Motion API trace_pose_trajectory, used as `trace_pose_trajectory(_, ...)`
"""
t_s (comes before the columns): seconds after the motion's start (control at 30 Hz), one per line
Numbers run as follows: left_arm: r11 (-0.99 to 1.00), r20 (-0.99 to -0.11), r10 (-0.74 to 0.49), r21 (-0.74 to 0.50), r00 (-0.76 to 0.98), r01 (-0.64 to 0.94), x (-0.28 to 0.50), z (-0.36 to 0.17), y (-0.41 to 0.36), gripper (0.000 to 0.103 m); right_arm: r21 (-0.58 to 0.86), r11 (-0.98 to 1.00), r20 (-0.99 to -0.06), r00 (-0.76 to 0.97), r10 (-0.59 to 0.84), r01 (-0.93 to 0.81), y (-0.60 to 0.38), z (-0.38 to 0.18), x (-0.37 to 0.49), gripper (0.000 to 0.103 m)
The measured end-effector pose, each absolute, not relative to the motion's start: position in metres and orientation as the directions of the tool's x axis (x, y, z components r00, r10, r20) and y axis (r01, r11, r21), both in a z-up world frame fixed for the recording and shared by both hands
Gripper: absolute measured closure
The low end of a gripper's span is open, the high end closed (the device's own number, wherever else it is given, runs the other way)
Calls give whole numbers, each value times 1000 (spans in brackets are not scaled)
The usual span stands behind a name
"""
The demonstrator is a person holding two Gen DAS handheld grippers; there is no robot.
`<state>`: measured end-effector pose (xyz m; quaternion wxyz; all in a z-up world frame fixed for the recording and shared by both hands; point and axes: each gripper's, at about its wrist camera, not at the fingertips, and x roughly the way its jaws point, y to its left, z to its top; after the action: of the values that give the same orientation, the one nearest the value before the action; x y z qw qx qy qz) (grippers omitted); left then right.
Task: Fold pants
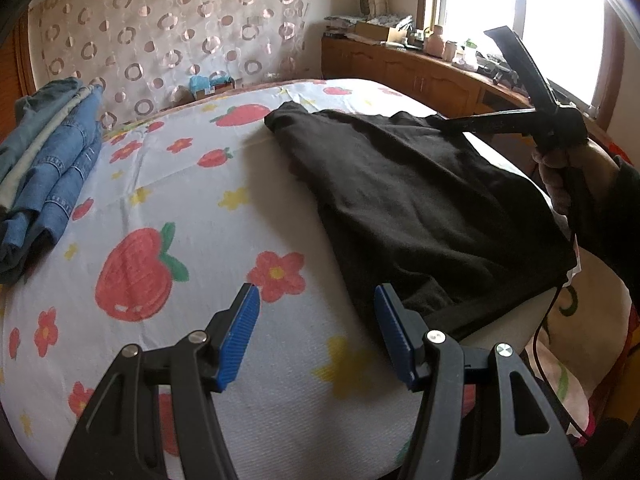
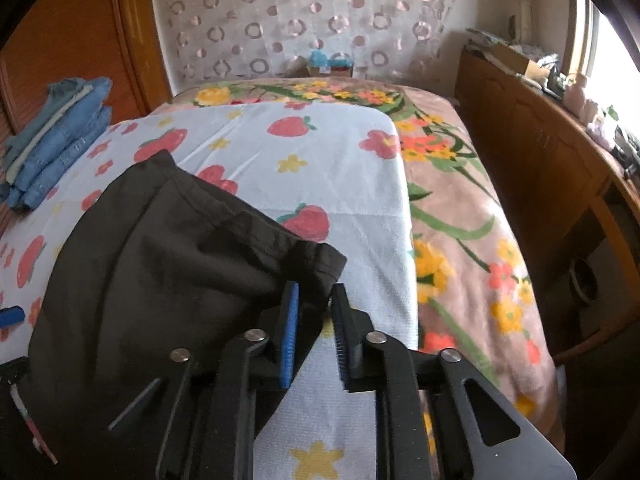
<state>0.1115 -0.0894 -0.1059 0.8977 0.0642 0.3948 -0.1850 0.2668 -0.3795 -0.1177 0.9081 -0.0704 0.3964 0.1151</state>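
A home bedroom: a bed (image 2: 460,208) under a flowered blanket, a circle-patterned curtain (image 2: 304,20) behind it, a cluttered wooden sideboard (image 2: 532,148) along a bright window (image 1: 560,12).

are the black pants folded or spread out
Folded: the black pants lie as a compact doubled panel on the strawberry sheet, with layered edges at the far end.
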Motion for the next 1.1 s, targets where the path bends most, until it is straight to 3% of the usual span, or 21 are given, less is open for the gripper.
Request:
trace_pose_trajectory(0.13,917,-728,-305,-50,614,396,111,-106,-88,51,-65,966,-710,691,132,-251,-384,-99,256,91)
trace_pose_trajectory(0.2,914,-725,-315,-57,613,402,109,-104,-88,55,-59,961,-701,697,154,-271,-386,-86,246,80)
trace_pose_trajectory(0.33,901,-712,-358,-94,604,423,104,-97,-88,64,-73,950,-670,720,178,-303,-387,-66,216,78)
trace_pose_trajectory(0.67,875,-706,-407,-120,579,469,97,-87,-101,64,-17,938,-612,746,264,-346,-385,-47,144,66)
trace_pose_trajectory(1.1,861,-735,-420,-136,533,491,94,-97,-107,64,95,936,-690,655,307,-339,-372,-116,90,66)
